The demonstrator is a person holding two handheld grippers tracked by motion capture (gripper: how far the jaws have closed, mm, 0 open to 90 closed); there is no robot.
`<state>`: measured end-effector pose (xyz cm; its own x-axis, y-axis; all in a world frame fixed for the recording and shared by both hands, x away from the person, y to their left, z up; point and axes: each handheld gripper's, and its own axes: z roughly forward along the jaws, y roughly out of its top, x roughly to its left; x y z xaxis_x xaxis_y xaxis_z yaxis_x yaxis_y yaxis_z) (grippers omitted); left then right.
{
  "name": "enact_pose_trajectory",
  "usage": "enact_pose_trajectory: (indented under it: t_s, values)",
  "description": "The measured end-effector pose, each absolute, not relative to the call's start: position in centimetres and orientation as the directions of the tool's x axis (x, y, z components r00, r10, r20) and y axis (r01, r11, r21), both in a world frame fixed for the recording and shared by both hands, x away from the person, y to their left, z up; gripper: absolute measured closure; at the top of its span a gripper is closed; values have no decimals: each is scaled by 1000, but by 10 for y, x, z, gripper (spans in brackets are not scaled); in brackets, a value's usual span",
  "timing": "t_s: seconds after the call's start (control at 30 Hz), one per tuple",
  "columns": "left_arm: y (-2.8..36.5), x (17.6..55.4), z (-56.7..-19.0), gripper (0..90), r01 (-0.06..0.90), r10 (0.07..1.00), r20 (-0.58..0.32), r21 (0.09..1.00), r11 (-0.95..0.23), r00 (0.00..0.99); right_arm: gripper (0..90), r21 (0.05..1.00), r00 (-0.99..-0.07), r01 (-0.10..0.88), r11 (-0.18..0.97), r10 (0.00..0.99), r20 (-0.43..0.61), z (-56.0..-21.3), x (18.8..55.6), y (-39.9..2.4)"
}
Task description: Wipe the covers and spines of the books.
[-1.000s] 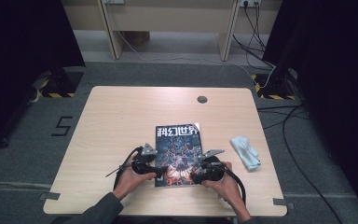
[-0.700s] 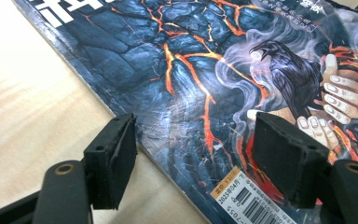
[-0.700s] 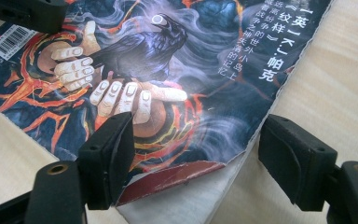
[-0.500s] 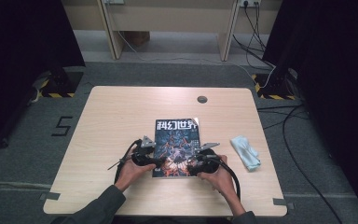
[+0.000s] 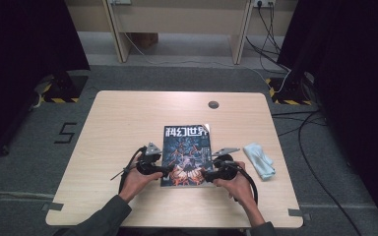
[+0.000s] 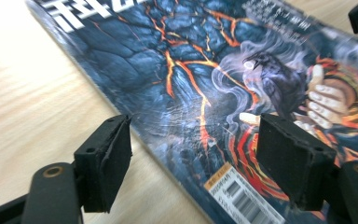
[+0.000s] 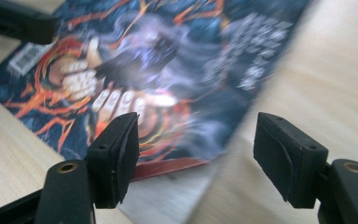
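A dark magazine [image 5: 187, 155] with a lava-and-smoke cover lies flat in the middle of the wooden table [image 5: 128, 123]. My left gripper [image 5: 165, 169] is at its near left edge. Its jaws have just been opening and stand open astride the spine edge of the magazine [image 6: 177, 70], one pad [image 6: 107, 163] over bare wood, the other above the cover. My right gripper [image 5: 207, 173] is at the near right corner. Its jaws have just been closing but are open, with the slightly raised cover edge of the magazine [image 7: 168, 60] between them, untouched by the pads [image 7: 121, 154].
A folded pale blue cloth [image 5: 259, 160] lies to the right of the magazine. A round cable grommet [image 5: 213, 104] sits near the table's far edge. Cables trail on the floor at the right. The person's hands and forearms come in from the near edge.
The magazine sits a little farther from the near edge than a second ago. Both hands have followed it slightly and stay at its near corners.
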<state>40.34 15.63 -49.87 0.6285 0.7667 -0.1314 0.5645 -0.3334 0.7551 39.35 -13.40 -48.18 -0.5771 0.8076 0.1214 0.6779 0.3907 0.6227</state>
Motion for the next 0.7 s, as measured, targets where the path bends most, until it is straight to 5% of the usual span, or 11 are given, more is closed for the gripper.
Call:
enact_pose_trajectory:
  t_s: [0.7]
  values:
    - [208,335,-497,214,584,740,-205,756,-296,640,483,707,-377,656,265,926,2,-444,402,-228]
